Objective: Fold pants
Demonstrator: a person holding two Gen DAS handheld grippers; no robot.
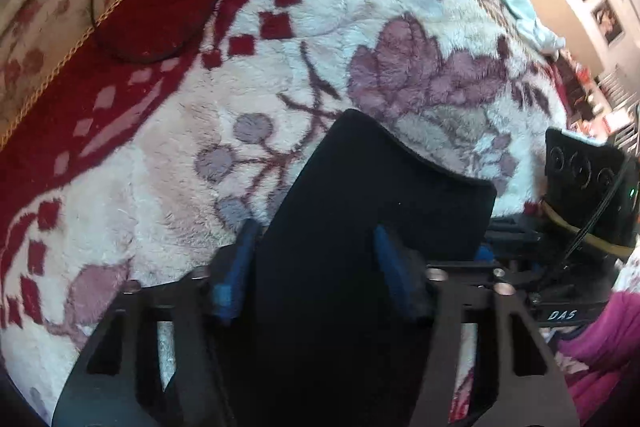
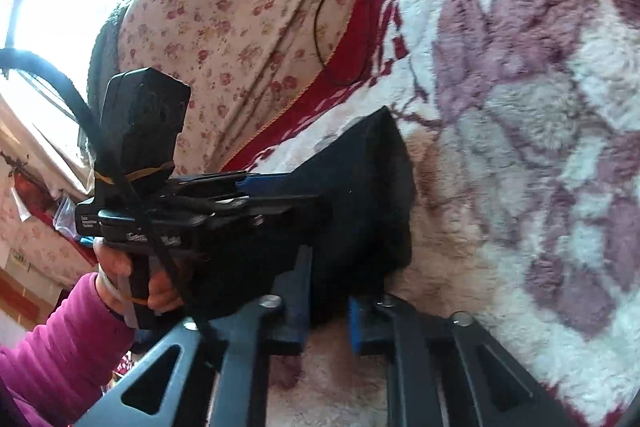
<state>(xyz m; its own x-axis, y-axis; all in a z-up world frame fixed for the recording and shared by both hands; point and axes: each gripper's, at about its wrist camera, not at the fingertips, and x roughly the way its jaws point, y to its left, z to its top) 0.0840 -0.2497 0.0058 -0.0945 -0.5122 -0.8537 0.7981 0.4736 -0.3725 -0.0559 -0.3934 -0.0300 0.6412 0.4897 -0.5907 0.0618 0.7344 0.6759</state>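
Because the fold must be kept from springing open, the pants (image 1: 380, 187) are held as a compact dark bundle resting on the flowered blanket (image 1: 360, 27), near its red border. The left gripper (image 1: 312, 251) is clamped across the thick part of the bundle, its blue pads (image 1: 236, 259) set half apart by the stacked layers, so that the whole stack is controlled at once. The right gripper (image 2: 328, 311) is brought nearly closed at the near edge of the bundle. It appears to pinch a thin corner there, though dark cloth against dark fingers leaves this uncertain. Two separated holds are judged to prevent the layers from sliding during placement.
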